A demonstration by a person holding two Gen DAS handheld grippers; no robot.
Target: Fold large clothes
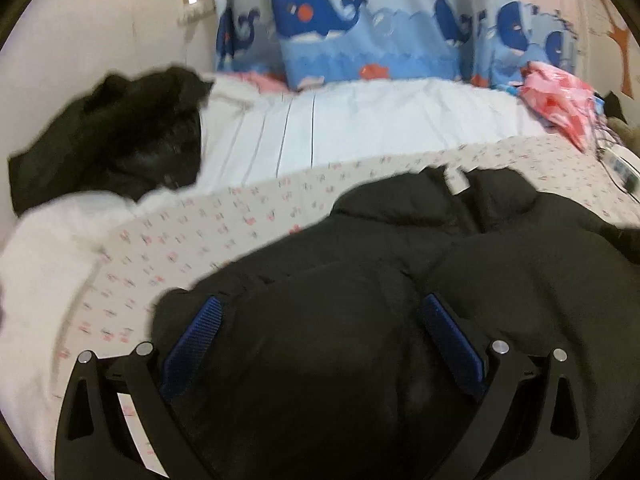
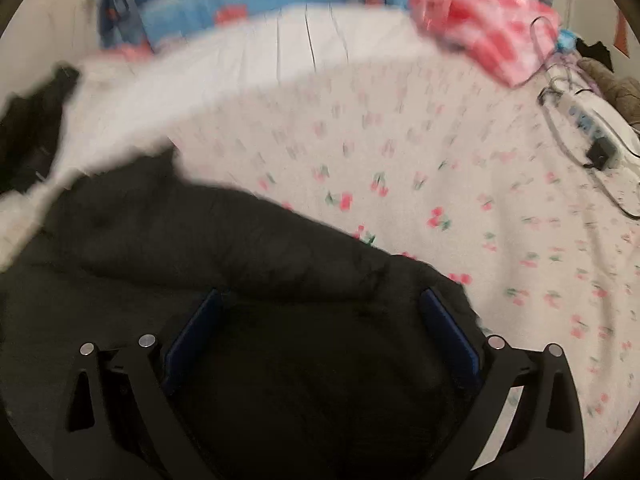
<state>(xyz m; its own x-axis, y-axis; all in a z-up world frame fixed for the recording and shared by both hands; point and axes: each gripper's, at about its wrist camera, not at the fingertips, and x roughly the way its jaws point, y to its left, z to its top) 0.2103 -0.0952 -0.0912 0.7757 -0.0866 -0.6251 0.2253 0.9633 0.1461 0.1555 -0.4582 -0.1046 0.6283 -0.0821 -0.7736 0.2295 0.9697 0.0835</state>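
Observation:
A large black puffer jacket (image 1: pixel 400 280) lies on the bed sheet, with a white label (image 1: pixel 458 180) at its collar on the far side. My left gripper (image 1: pixel 320 320) is low over the jacket's near left part. It is open, blue pads (image 1: pixel 200 340) wide apart with padded fabric bulging between them. In the blurred right wrist view the jacket (image 2: pixel 224 248) fills the lower left. My right gripper (image 2: pixel 322 320) is open over its near right edge, fabric lying between the spread pads (image 2: pixel 448 332). Whether either gripper touches the fabric is unclear.
The cherry-print sheet (image 2: pixel 420 168) spreads right of the jacket. A second black garment (image 1: pixel 116 136) sits on a white quilt (image 1: pixel 340 120) at the far left. Whale-print pillows (image 1: pixel 352 20) line the back wall. A pink bag (image 2: pixel 492 32), a power strip (image 2: pixel 592 124) and cables lie far right.

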